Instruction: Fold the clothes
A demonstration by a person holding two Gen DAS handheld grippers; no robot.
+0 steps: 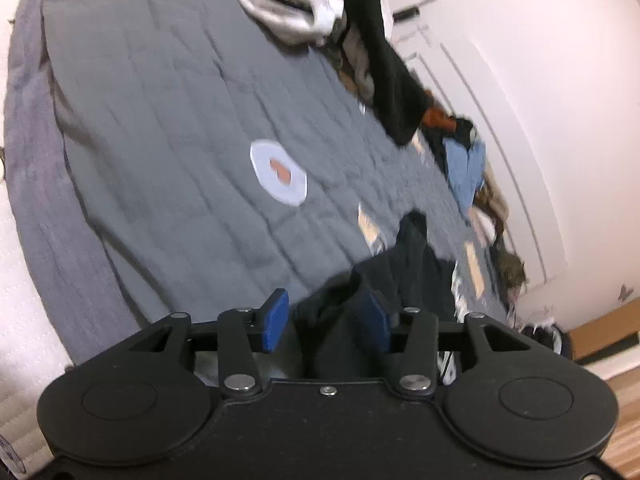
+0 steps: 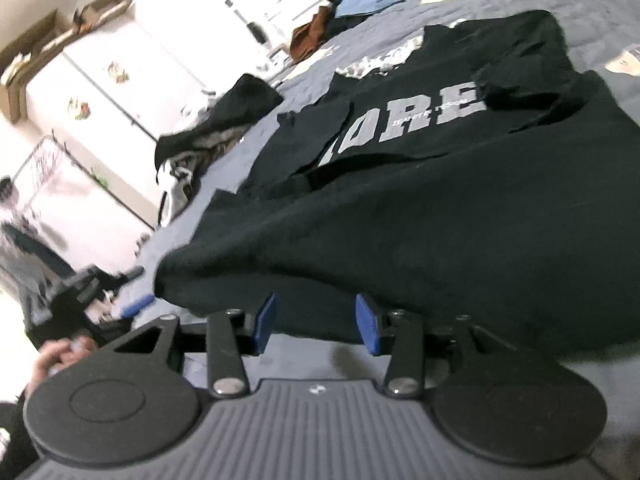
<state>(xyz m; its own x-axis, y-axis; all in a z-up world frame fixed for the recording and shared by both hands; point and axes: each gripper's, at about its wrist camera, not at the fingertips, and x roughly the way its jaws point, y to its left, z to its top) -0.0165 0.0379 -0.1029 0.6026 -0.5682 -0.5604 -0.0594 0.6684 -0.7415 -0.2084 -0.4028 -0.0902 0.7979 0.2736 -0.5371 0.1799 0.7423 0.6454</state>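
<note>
A black T-shirt with large grey letters lies spread on the grey quilt of a bed. Its near hem runs across my right gripper, whose blue pads stand apart and do not pinch the cloth. In the left wrist view a bunched part of the black T-shirt rises between the fingers of my left gripper. It leans on the right blue pad, and a gap shows beside the left one. Both grippers are open.
A pile of mixed clothes sits at the far end of the quilt, and more clothes trail along its right edge by the white wall. The quilt bears a round white patch. A hand shows at the left.
</note>
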